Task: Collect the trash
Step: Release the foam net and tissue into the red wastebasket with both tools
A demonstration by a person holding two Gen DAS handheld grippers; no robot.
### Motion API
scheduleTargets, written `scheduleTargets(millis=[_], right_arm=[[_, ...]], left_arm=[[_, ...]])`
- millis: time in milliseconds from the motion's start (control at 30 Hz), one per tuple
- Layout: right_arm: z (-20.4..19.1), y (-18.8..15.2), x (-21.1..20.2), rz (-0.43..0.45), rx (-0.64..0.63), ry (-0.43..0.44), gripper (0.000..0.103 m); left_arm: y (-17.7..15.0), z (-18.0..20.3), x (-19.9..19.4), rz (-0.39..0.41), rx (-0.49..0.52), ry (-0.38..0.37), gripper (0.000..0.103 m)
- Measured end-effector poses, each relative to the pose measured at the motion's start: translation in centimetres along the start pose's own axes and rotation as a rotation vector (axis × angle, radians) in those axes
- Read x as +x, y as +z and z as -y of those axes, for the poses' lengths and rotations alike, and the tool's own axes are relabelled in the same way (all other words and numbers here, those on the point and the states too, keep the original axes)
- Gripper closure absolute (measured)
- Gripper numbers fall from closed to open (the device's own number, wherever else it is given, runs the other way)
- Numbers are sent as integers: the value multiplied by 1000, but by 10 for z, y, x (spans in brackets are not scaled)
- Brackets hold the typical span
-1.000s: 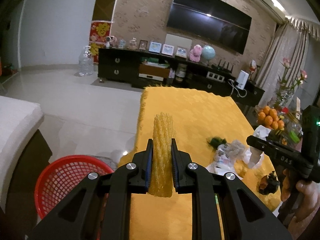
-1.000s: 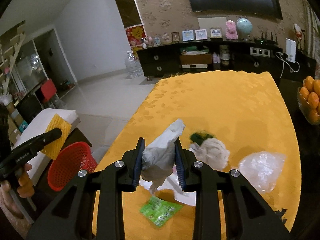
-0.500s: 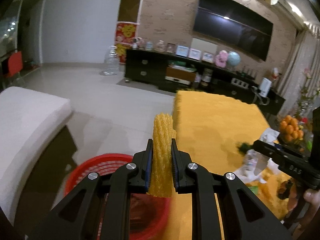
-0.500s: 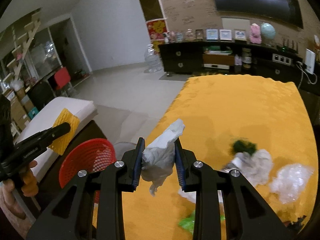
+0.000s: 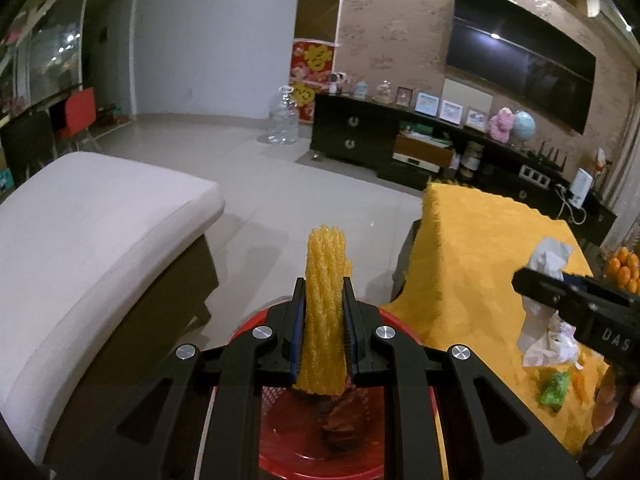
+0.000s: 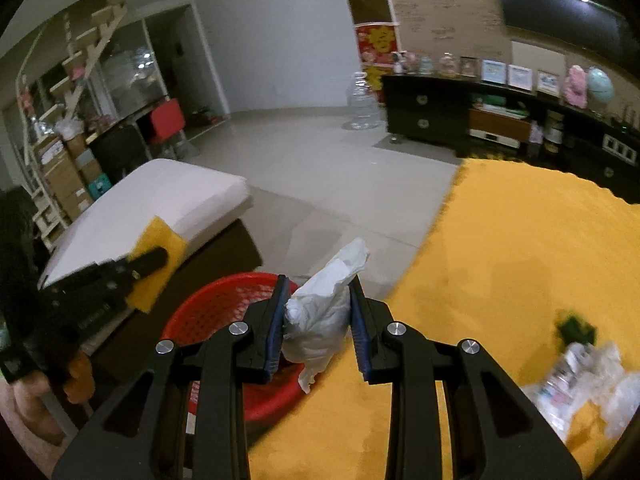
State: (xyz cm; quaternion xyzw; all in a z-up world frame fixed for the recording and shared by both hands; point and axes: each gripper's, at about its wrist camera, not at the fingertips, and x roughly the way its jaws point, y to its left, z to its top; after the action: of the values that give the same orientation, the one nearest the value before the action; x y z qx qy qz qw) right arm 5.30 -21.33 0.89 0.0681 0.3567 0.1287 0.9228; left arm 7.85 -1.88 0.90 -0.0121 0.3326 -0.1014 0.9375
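Ahead of you a pale glossy tiled floor runs to a long black low cabinet under a wide dark wall-mounted television on a beige textured wall. To your left sits a white cushioned bench, to your right a table under a yellow patterned tablecloth.

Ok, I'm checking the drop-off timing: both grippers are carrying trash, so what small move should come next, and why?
Probably open the left gripper and let go of the yellow foam net. In the left wrist view it is clamped right above the red basket, so it should fall in. The right gripper with the crumpled white tissue sits near the table edge beside the basket, so it can follow.
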Motion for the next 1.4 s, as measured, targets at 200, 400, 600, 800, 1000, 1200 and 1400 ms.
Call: scheduleTargets(millis=[200, 400, 600, 800, 1000, 1200, 1400], right_arm=[[-14, 0, 22, -28, -32, 44, 74], [-15, -8, 53, -103, -3, 67, 73], [-36, -14, 71, -147, -26, 86, 73], [-47, -20, 79, -168, -37, 65, 56], [-44, -19, 79, -170, -17, 67, 48], [-34, -17, 74, -158, 9, 56, 46], [-24, -18, 65, -135, 25, 36, 43]], left_arm=[[-12, -4, 16, -56, 15, 24, 87], [-22, -7, 35, -117, 29, 59, 87], [-30, -17, 49, -181, 16, 88, 87], [-32, -24, 57, -231, -7, 79, 77], [-31, -26, 57, -234, -37, 73, 53], [-29, -26, 52, -211, -46, 68, 43], [-24, -25, 46, -172, -62, 76, 28]])
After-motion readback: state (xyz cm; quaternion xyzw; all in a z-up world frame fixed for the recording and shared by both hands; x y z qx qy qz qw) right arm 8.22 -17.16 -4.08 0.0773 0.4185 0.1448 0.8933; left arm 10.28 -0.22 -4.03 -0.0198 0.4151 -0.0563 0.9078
